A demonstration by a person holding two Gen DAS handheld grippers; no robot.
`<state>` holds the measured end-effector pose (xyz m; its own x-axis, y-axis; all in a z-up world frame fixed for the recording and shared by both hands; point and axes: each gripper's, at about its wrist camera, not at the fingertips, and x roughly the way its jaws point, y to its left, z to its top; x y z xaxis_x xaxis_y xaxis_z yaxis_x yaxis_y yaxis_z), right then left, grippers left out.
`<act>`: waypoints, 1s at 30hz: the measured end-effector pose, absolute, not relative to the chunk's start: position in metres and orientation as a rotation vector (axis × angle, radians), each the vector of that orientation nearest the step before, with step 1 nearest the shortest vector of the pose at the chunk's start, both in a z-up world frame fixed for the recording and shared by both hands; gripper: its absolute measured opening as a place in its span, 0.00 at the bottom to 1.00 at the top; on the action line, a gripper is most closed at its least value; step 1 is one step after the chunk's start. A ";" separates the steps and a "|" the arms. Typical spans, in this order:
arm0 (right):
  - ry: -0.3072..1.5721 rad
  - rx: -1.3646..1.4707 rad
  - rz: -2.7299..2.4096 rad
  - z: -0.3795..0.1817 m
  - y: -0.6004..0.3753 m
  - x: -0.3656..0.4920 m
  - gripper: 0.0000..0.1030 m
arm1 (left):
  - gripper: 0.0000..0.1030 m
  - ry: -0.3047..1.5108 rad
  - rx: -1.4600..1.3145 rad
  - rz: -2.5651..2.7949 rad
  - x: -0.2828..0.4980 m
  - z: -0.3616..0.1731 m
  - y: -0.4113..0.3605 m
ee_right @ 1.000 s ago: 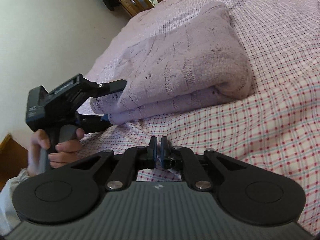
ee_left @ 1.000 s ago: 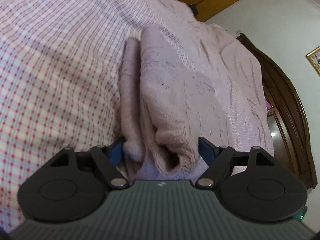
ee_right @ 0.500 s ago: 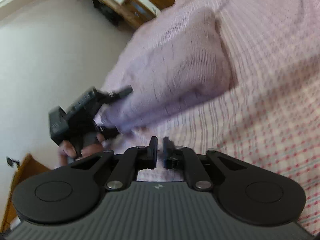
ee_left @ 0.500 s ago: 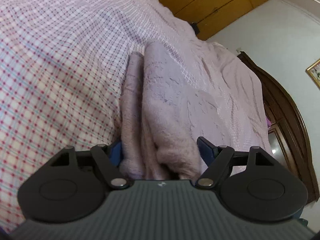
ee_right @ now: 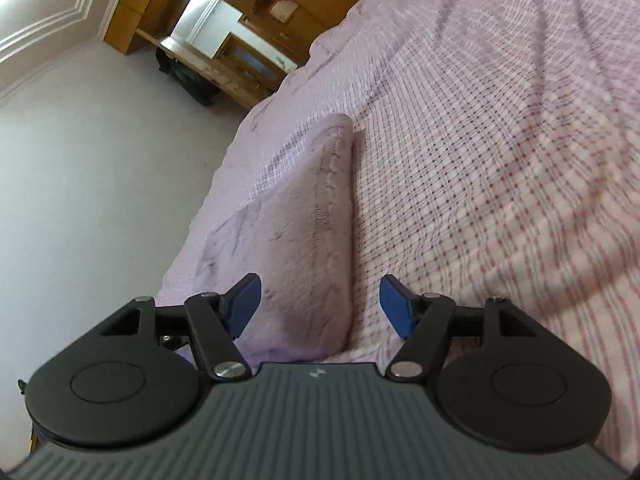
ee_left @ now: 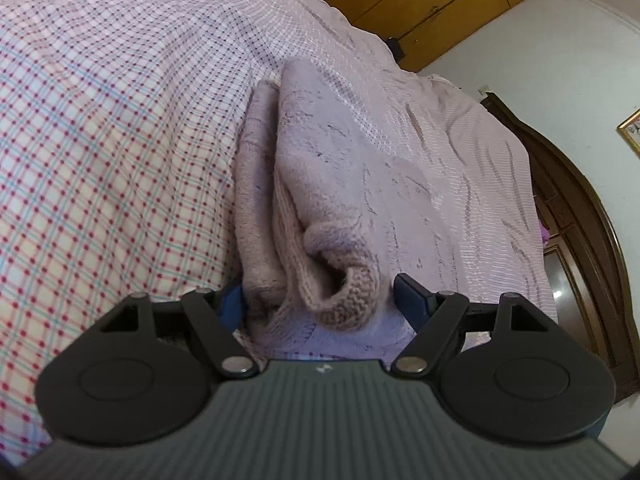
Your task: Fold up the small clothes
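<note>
Left wrist view: the folded pink sweater (ee_left: 340, 184) was straddled, unpinched, by the wide-spread left tool (ee_left: 318, 300); the right tool (ee_right: 320, 304) had just been opened, unclamped, around the sweater's edge.

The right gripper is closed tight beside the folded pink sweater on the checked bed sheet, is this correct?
Not quite. The right gripper is open: its jaws have just been opening and now stand wide apart, straddling the edge of the folded pink sweater on the checked bed sheet, without pressing it. The right wrist view shows this.
</note>
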<state>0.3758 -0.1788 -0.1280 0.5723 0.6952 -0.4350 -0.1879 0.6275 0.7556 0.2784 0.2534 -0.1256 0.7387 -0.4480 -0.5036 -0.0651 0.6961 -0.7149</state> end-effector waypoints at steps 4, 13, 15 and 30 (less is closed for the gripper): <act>0.812 0.775 0.618 -0.146 -0.171 0.393 0.70 | 0.75 0.720 -0.780 -0.229 0.283 -0.126 0.244; 0.933 0.807 0.784 -0.154 -0.155 0.413 0.73 | 0.75 0.714 -0.874 -0.251 0.310 -0.140 0.253; 0.947 0.860 0.801 -0.159 -0.152 0.422 0.73 | 0.75 0.729 -0.902 -0.250 0.318 -0.141 0.256; 0.921 0.914 0.781 -0.162 -0.139 0.426 0.57 | 0.45 0.743 -0.866 -0.217 0.319 -0.145 0.256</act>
